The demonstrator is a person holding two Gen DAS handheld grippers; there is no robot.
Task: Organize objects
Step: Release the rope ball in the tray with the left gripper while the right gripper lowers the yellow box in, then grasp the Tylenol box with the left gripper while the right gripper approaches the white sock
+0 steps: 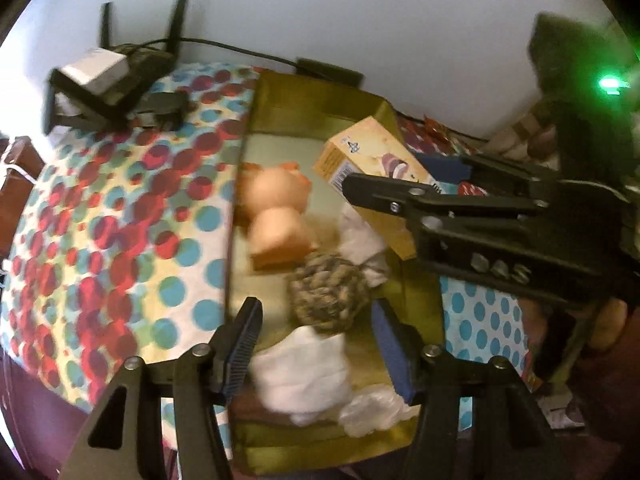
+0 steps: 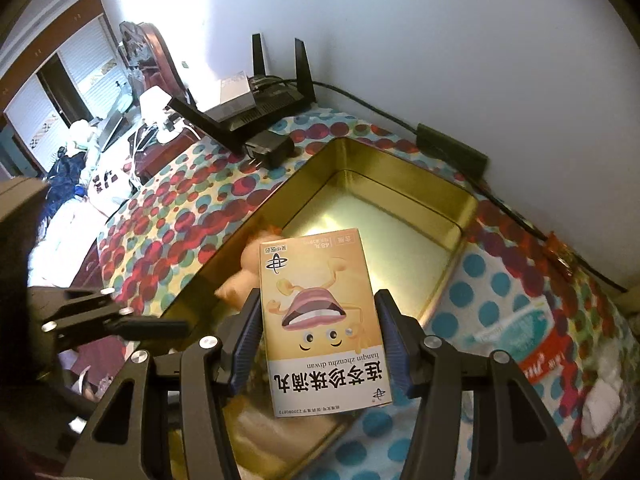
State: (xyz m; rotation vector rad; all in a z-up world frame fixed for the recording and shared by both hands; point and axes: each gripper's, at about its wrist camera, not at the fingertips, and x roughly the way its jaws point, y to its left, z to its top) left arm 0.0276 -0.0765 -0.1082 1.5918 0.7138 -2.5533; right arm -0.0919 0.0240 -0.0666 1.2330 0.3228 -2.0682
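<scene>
heavily barrel-distorted in both views, with black vignette filling the corners. motion-blurred throughout the left wrist view, worst on the peach-coloured soft toy figure [image 1: 276,216] and the crumpled white cloth [image 1: 304,372]. flared by a bright green light spot [image 1: 609,84] at upper right there. sharper in the right wrist view, with crisp print on the yellow cardboard medicine box [image 2: 320,320]. blown out to white around the daylight patch on the pale wall [image 2: 160,20] at upper left. glaring softly off the shiny gold rectangular metal tin [image 2: 464,216] floor. dim toward the lower edges.
</scene>
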